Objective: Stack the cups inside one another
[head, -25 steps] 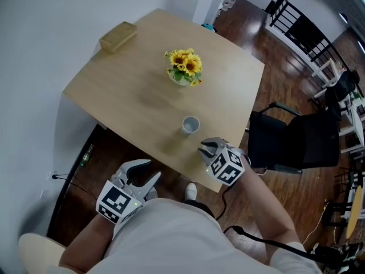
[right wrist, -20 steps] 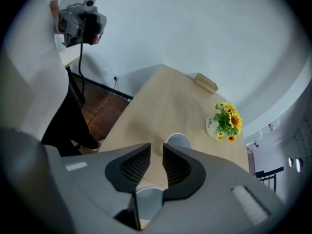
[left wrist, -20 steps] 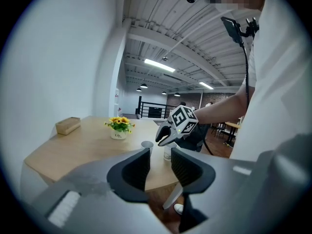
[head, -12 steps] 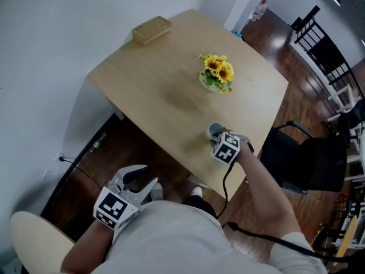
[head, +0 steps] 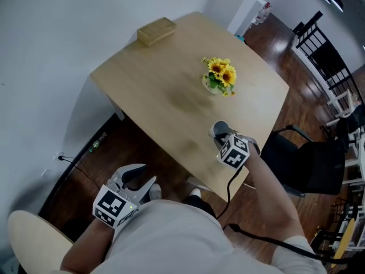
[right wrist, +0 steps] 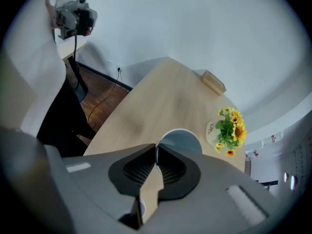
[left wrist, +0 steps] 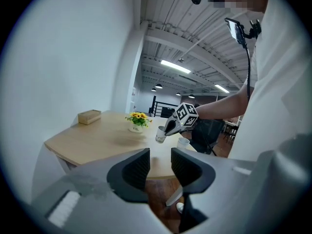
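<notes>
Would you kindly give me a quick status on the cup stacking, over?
Status: right gripper closing on one cup at its rim; left gripper open, empty, off the table. Second cup alongside, unstacked. Flower pot stands apart.

A light wooden table (head: 171, 96) filled the middle of the head view, seen from above. A small tan box (head: 155, 31) lay at its far corner, toward the upper left. A white pot of sunflowers (head: 219, 77) stood right of centre. Near the lower right edge stood a white cup (left wrist: 183, 142). A second cup (head: 219, 129) sat tilted just beside it; whether it touched the tabletop was unclear.
</notes>
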`<state>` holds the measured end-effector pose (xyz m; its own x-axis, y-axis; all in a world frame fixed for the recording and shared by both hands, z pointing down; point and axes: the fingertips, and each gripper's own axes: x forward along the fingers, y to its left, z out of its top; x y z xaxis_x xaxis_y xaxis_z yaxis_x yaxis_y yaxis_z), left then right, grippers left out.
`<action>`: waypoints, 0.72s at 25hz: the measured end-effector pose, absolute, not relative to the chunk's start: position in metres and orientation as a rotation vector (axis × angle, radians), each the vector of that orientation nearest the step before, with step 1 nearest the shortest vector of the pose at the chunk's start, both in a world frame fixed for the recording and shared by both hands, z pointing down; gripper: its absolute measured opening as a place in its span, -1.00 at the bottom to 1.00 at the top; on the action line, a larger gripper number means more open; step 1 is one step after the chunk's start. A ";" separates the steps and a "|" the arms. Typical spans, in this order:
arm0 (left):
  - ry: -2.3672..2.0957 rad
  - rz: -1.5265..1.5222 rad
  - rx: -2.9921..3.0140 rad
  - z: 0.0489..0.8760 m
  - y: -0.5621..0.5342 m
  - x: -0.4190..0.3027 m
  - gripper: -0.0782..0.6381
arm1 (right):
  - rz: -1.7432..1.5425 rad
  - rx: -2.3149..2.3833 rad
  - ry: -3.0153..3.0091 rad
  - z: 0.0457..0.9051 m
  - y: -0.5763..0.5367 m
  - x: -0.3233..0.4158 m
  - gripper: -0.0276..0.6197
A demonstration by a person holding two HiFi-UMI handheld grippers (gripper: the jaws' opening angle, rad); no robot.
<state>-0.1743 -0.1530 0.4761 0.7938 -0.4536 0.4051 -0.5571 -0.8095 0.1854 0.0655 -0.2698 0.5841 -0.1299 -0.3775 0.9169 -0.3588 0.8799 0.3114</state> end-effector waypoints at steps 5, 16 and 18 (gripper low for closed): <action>-0.678 0.475 2.755 0.468 -0.162 -0.146 -0.37 | -0.042 0.616 -1.753 0.535 -0.248 0.082 -0.84; -0.497 0.440 2.823 0.464 -0.158 -0.105 -0.37 | 0.090 0.696 -1.678 0.520 -0.183 0.139 -0.84; -0.492 0.436 2.825 0.465 -0.157 -0.104 -0.37 | 0.111 0.693 -1.667 0.527 -0.174 0.142 -0.84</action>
<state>-0.1044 -0.1574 0.4652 0.8987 -0.2899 0.3291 -0.3616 -0.9143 0.1822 0.1421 -0.1741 0.5270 -0.0544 -0.3769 0.9247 -0.4958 0.8140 0.3026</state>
